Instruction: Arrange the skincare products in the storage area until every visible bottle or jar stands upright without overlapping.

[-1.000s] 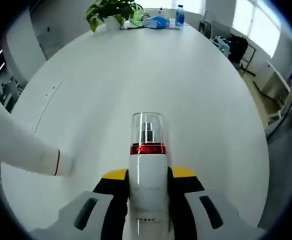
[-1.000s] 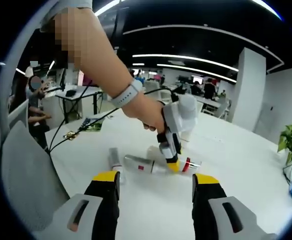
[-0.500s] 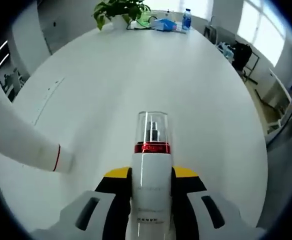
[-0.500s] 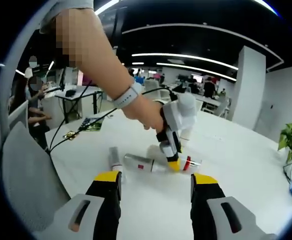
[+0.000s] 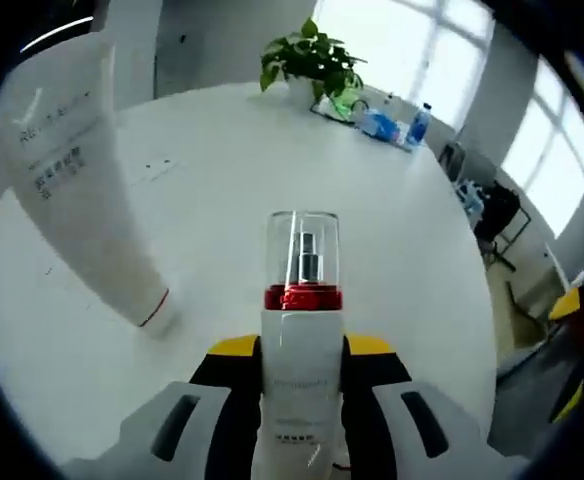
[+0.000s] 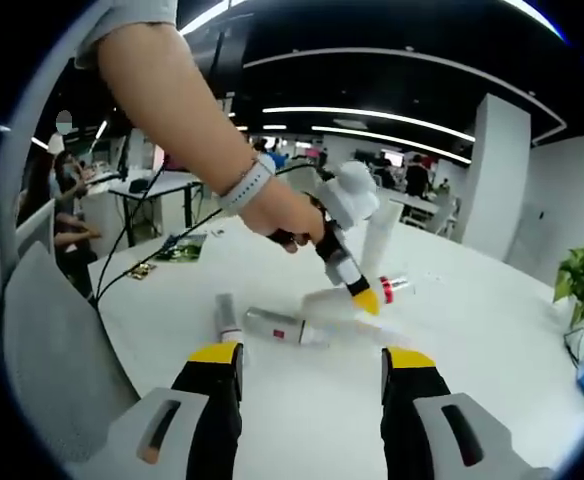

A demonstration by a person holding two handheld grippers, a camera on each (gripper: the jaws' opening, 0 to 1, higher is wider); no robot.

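Observation:
My left gripper (image 5: 298,346) is shut on a white pump bottle (image 5: 301,330) with a red band and a clear cap. In the right gripper view a hand holds that left gripper (image 6: 362,295) above the table, the pump bottle (image 6: 393,288) sticking out to the right. A tall white tube (image 5: 84,180) stands on its cap just left of the held bottle, and the tube (image 6: 378,236) rises behind the left gripper. Two small bottles (image 6: 227,318) (image 6: 280,327) lie flat on the white table (image 6: 492,340). My right gripper (image 6: 312,372) stands open, nothing between its jaws.
A pale bottle (image 6: 324,301) lies blurred under the left gripper. At the table's far end are a potted plant (image 5: 310,62), a water bottle (image 5: 419,122) and blue items (image 5: 380,123). A chair back (image 6: 57,350) is at the left; people sit at desks beyond.
The left gripper has lifted the pump bottle off the table and tipped it upward. Its view has swung, so the white tube now looms larger. The right gripper has held still.

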